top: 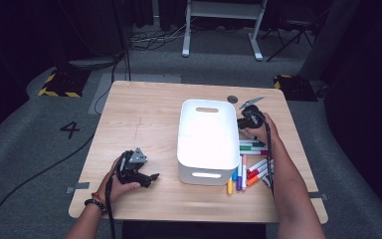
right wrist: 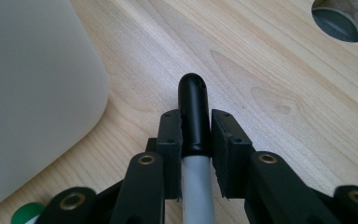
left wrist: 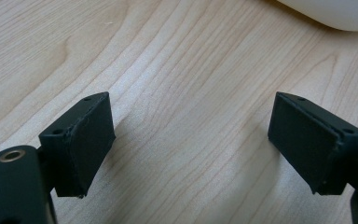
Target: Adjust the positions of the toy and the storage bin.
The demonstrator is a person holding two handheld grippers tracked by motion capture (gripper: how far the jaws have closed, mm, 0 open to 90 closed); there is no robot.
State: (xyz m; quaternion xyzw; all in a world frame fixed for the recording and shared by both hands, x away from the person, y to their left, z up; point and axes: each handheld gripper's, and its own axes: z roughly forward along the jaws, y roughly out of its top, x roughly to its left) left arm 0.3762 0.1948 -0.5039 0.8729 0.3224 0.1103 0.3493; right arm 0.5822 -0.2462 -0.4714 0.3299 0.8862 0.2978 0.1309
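Note:
My right gripper is shut on a marker with a black cap and a pale grey barrel, and the cap sticks out past the jaws just above the wood. In the high view the right gripper sits beside the far right corner of the white bin. The bin's rounded wall is close on the left of the held marker. Several coloured markers lie on the table to the right of the bin. My left gripper rests near the front left, and it is open over bare wood.
The wooden table has a round cable hole behind the bin, also seen as the hole ahead to the right. A green marker end shows beside the jaws. The bin's corner lies beyond the left gripper.

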